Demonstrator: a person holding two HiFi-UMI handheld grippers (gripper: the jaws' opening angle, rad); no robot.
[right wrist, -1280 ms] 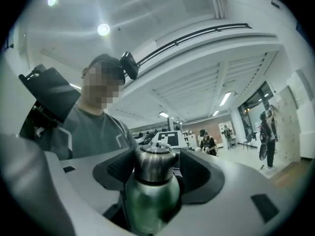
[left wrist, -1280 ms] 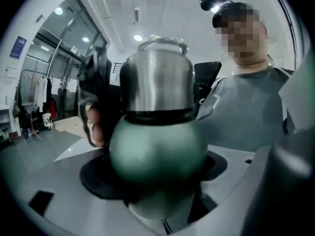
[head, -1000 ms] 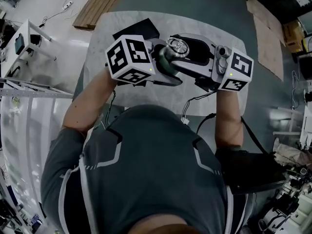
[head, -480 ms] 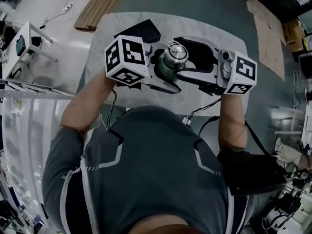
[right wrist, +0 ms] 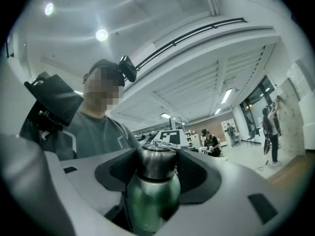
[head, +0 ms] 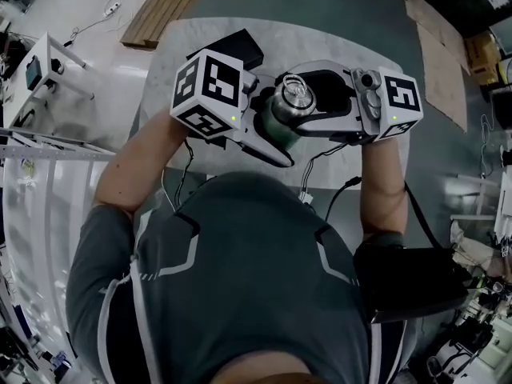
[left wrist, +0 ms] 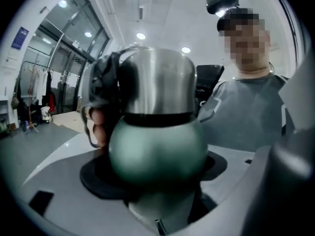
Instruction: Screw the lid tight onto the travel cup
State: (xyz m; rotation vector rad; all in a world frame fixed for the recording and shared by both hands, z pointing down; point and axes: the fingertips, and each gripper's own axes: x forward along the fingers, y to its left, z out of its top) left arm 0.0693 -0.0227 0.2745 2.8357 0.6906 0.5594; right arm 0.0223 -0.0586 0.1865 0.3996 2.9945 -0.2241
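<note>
The travel cup has a green body and a steel lid, and it is held above the table in front of the person's chest. My left gripper is shut on the green body, which fills the left gripper view. My right gripper comes in from the right. Its jaws have just been closing, with the lid between them, and its black pads now press on both sides of the lid. In the left gripper view the right gripper's dark fingers show beside the lid.
Below the cup stands a white table with a black flat object at its far edge. Wooden boards lie on the floor beyond it. A black case sits at the person's right and a white cart at the left.
Both grippers and the cup have shifted up the picture and turned, so the cup tilts differently. The right gripper's cube has moved up and right.
</note>
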